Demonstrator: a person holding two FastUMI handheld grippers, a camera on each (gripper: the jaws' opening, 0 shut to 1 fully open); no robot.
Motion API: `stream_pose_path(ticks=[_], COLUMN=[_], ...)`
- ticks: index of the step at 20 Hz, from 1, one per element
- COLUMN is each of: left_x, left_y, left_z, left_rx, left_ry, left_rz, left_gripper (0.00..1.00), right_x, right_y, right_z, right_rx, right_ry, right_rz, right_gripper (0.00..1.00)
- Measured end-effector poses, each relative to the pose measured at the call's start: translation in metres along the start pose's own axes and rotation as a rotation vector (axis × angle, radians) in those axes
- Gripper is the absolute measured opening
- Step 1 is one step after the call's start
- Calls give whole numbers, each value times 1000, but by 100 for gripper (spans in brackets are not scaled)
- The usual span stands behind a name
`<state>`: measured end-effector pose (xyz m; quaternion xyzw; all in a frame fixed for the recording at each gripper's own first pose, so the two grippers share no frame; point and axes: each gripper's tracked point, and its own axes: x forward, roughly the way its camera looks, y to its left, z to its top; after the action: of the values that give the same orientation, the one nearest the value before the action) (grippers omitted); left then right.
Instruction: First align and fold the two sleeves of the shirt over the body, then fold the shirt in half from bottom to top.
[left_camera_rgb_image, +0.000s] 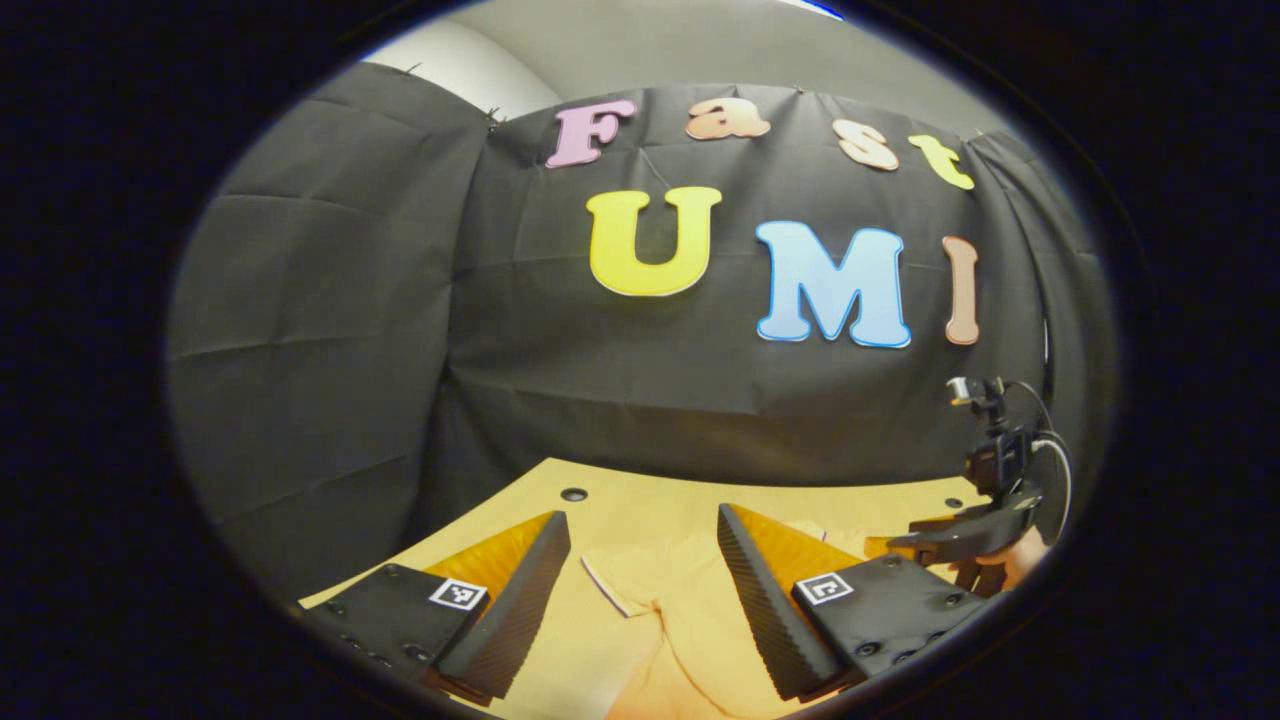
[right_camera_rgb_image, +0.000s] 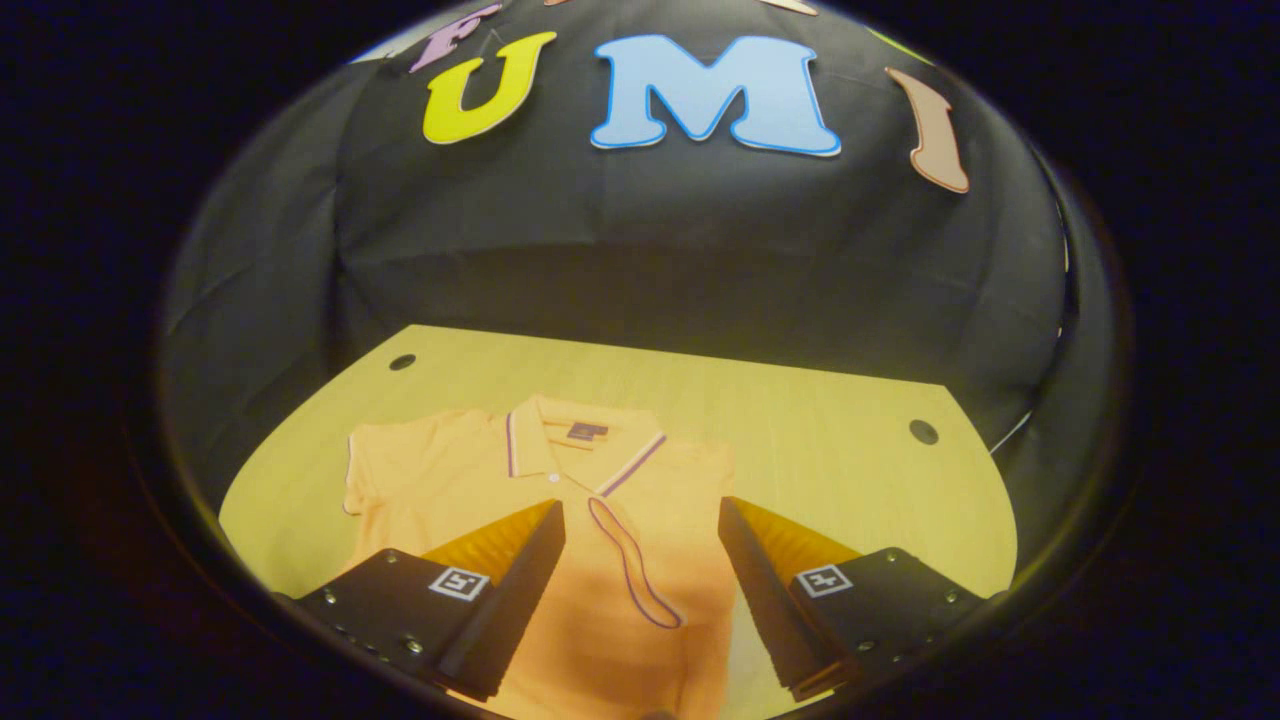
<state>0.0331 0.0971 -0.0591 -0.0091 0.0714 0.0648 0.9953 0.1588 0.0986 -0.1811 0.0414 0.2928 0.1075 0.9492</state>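
An orange polo shirt (right_camera_rgb_image: 600, 620) lies flat on the wooden table (right_camera_rgb_image: 820, 440), collar (right_camera_rgb_image: 575, 445) toward the far wall. One sleeve is folded onto the body, its dark-trimmed edge (right_camera_rgb_image: 630, 565) running down the chest. The other sleeve (right_camera_rgb_image: 385, 480) lies spread out to the side. My right gripper (right_camera_rgb_image: 640, 505) hangs open above the chest and holds nothing. In the left gripper view the spread sleeve (left_camera_rgb_image: 625, 575) lies between and below the fingers of my open left gripper (left_camera_rgb_image: 642, 520), which grips nothing. My right gripper (left_camera_rgb_image: 985, 530) and a hand show at that view's right edge.
Round cable holes (right_camera_rgb_image: 402, 361) (right_camera_rgb_image: 923, 432) sit near the table's far corners. The black cloth wall (right_camera_rgb_image: 700, 260) closes the booth right behind the table's far edge. Bare wood (right_camera_rgb_image: 850, 500) lies beside the shirt.
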Motion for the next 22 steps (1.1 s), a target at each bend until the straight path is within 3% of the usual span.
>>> stream_pose_path(ticks=[12, 22], left_x=[101, 174], left_y=[36, 62], left_z=[-78, -158], left_rx=[-19, -21], left_ry=[150, 295], left_rz=[-49, -29], left_gripper=[97, 96], right_x=[-123, -172], right_y=[30, 54], right_z=[37, 33], right_rx=[77, 111], right_ry=[-173, -189], right_rz=[-106, -172], right_gripper=[95, 95])
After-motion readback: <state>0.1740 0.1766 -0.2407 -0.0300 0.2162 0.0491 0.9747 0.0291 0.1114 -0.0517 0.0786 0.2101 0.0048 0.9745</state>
